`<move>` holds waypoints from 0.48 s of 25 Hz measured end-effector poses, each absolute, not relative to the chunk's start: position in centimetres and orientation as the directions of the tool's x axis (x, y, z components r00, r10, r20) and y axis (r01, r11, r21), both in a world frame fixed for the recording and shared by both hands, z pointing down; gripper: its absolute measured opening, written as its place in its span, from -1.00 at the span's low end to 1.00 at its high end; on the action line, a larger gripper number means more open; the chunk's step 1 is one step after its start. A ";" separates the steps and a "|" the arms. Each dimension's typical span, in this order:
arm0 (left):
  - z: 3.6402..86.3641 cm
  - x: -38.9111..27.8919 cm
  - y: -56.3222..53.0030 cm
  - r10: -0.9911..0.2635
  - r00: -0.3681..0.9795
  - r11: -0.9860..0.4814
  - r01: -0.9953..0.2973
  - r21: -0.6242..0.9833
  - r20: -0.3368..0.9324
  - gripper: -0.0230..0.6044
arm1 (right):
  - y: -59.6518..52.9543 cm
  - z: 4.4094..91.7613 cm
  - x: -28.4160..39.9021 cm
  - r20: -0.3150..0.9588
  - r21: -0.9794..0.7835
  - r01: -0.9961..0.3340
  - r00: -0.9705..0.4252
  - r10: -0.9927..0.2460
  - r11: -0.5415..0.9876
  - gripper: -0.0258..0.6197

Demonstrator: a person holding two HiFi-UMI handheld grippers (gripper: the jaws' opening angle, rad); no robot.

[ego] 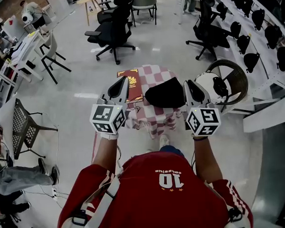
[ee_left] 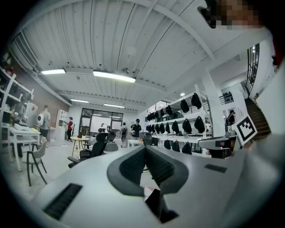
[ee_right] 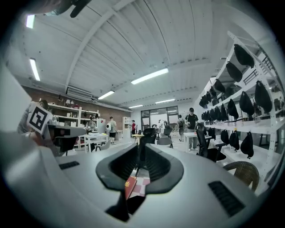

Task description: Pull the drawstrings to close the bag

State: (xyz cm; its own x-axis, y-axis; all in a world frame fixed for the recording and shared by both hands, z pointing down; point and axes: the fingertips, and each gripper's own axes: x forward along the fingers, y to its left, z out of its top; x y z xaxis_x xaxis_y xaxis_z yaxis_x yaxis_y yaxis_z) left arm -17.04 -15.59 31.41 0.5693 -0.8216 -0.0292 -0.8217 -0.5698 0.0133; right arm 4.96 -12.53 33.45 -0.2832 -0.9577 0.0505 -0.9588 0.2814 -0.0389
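A black drawstring bag (ego: 165, 94) lies on a small table with a red-and-white checked cloth (ego: 153, 74). My two grippers are held level, one on each side of it. To the bag's left, my left gripper (ego: 125, 80) has its jaws shut; in the left gripper view (ee_left: 144, 148) the pads meet and no cord shows between them. On the bag's right side, my right gripper (ego: 187, 82) shows a narrow gap between its pads (ee_right: 140, 147). A thin dark line crosses that gap, and I cannot tell whether it is a cord. No drawstring is plain in any view.
A dark red book (ego: 132, 83) lies on the cloth's left part, by my left gripper. A wicker chair (ego: 234, 80) holding a white round object (ego: 207, 84) stands to the right. Office chairs (ego: 112, 32) are beyond the table and a mesh chair (ego: 24, 122) is left.
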 end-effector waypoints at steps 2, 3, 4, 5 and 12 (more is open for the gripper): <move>31.4 -17.1 -15.4 -0.823 0.567 -0.567 -0.824 -0.001 -0.029 -0.90 | -12.5 33.8 5.0 0.063 -0.021 -0.963 -0.271 -0.960 0.270 -0.75; 31.3 -17.1 -15.4 -0.824 0.566 -0.566 -0.824 -0.003 -0.029 -0.90 | -12.5 34.0 5.1 0.071 -0.013 -0.965 -0.264 -0.962 0.264 -0.76; 31.3 -17.2 -15.3 -0.824 0.566 -0.566 -0.825 -0.003 -0.030 -0.90 | -12.5 34.2 5.2 0.080 -0.006 -0.967 -0.255 -0.964 0.255 -0.77; 31.3 -17.2 -15.4 -0.825 0.565 -0.565 -0.825 -0.002 -0.029 -0.90 | -12.6 34.4 5.3 0.089 0.001 -0.969 -0.245 -0.965 0.246 -0.78; 31.6 -17.7 -15.6 -0.825 0.565 -0.565 -0.825 0.005 -0.018 -0.90 | -13.0 35.6 5.8 0.139 0.014 -0.980 -0.194 -0.971 0.198 -0.84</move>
State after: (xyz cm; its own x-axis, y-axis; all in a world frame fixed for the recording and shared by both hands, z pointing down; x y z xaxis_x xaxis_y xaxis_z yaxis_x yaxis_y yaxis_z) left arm -17.66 -15.56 31.65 0.5650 -0.8249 -0.0185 -0.8250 -0.5652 0.0052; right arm 5.79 -12.96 35.63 -0.1944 -0.9711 0.1385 -0.9801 0.1982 0.0143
